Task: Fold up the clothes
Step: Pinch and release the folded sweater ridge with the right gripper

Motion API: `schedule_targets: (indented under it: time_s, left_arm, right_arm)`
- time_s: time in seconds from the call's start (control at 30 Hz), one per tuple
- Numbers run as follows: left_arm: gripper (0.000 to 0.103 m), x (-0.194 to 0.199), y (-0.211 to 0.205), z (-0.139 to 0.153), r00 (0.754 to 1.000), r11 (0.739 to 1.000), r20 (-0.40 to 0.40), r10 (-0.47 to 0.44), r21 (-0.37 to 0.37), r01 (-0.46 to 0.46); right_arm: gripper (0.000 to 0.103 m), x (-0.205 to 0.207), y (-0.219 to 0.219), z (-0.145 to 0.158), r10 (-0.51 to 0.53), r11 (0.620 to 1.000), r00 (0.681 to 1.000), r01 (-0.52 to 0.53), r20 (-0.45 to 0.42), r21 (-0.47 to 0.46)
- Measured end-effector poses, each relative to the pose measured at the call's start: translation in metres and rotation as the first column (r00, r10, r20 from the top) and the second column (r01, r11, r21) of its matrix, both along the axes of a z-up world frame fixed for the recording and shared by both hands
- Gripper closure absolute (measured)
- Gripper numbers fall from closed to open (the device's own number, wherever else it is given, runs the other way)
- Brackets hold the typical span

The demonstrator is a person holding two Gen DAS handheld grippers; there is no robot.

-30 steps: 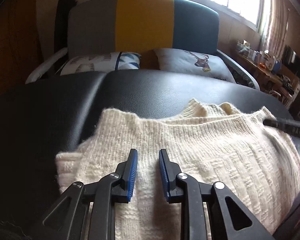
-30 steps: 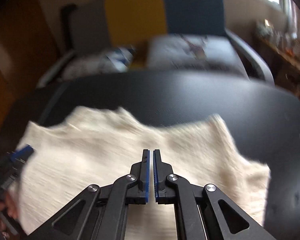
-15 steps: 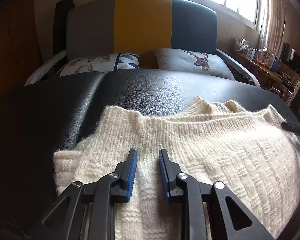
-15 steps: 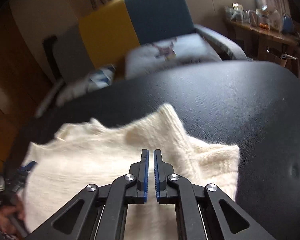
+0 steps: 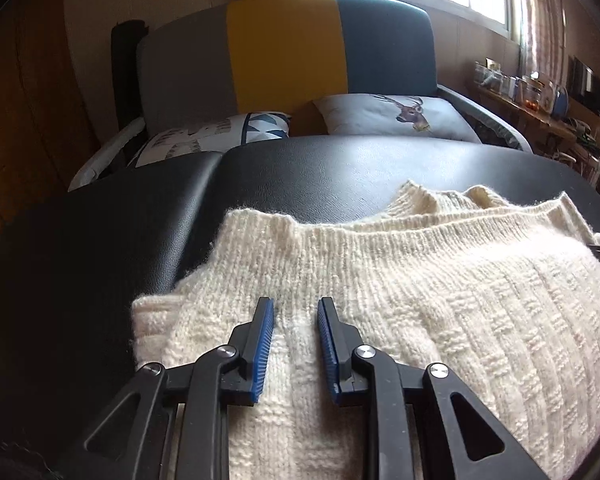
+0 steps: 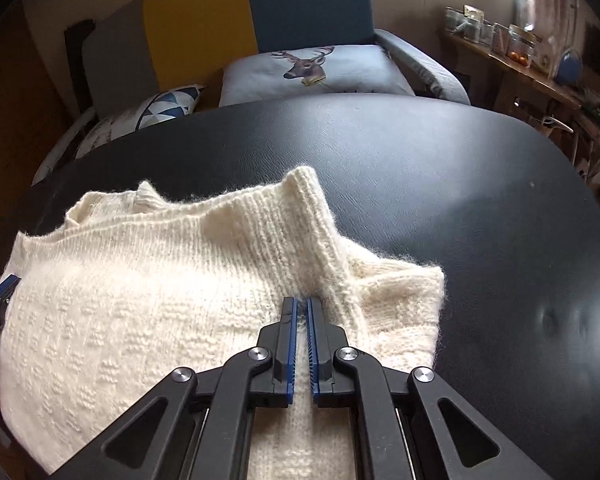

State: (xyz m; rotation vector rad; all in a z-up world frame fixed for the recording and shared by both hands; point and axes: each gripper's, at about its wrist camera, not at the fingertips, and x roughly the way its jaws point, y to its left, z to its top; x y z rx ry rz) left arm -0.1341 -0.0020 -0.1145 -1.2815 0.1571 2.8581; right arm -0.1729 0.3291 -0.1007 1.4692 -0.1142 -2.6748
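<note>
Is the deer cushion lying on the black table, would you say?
No, the deer cushion lies on the sofa behind the table.

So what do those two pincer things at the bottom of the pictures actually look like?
Both match. The left tool and the right tool each have two black plastic fingers lined with ridged blue pads, joined by black linkage bars with triangular cut-outs and round silver pivot pins. No cables or sleeves show.

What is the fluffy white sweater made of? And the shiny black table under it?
The sweater looks like cream knitted yarn, maybe wool: you can see ribbed rows, bumpy woven-looking squares and fuzzy hairs along its edges. The exact fibre cannot be told. The black table top looks like leather or fake leather: it has a fine grain, a soft shine from the window and small dimples, as if padded.
</note>
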Motion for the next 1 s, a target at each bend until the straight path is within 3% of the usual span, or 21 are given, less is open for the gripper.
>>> schedule_targets:
  time_s: [0.13,0.23,0.3,0.43,0.63,0.73,0.83,0.93,1.0]
  left_arm:
    - [0.081,0.009,0.005,0.000,0.999,0.999,0.010,-0.032,-0.015,0.033]
    - [0.081,0.015,0.002,0.004,0.999,0.999,0.004,-0.034,-0.002,0.034]
    - [0.081,0.019,-0.001,0.007,0.999,0.999,-0.001,-0.032,0.009,0.032]
    - [0.081,0.026,-0.007,0.013,0.999,0.999,-0.010,-0.030,0.031,0.031]
    - [0.081,0.038,-0.015,0.022,0.999,0.998,-0.024,-0.026,0.063,0.028]
    - [0.081,0.037,-0.023,0.011,1.000,0.998,0.010,0.006,0.063,-0.006]
    - [0.081,0.040,-0.031,0.007,1.000,0.994,0.001,0.018,0.107,-0.018]
    - [0.081,0.049,-0.035,0.016,1.000,0.983,-0.009,0.017,0.181,-0.015]
    - [0.081,0.054,-0.033,0.022,1.000,0.974,-0.014,0.009,0.226,-0.006]
  right_arm:
    - [0.097,0.010,0.005,0.000,-0.055,0.998,0.997,0.057,0.060,-0.024]
    - [0.091,0.034,0.007,0.022,-0.081,0.993,0.997,0.081,-0.003,-0.087]
    - [0.080,0.042,-0.001,0.021,-0.057,0.996,0.998,0.056,-0.021,-0.064]
    - [0.077,0.039,-0.011,-0.008,-0.039,0.999,0.999,0.039,0.027,0.010]
    - [0.075,0.055,0.011,0.012,-0.100,0.986,0.995,0.097,-0.019,-0.138]
    - [0.065,0.066,0.013,0.010,-0.097,0.988,0.995,0.095,-0.015,-0.123]
    - [0.065,0.067,0.014,-0.001,-0.061,0.994,0.998,0.063,0.017,-0.094]
    - [0.065,0.070,0.024,0.012,-0.064,0.991,0.998,0.062,-0.009,-0.121]
    - [0.058,0.072,0.036,0.025,-0.079,0.987,0.996,0.074,-0.032,-0.142]
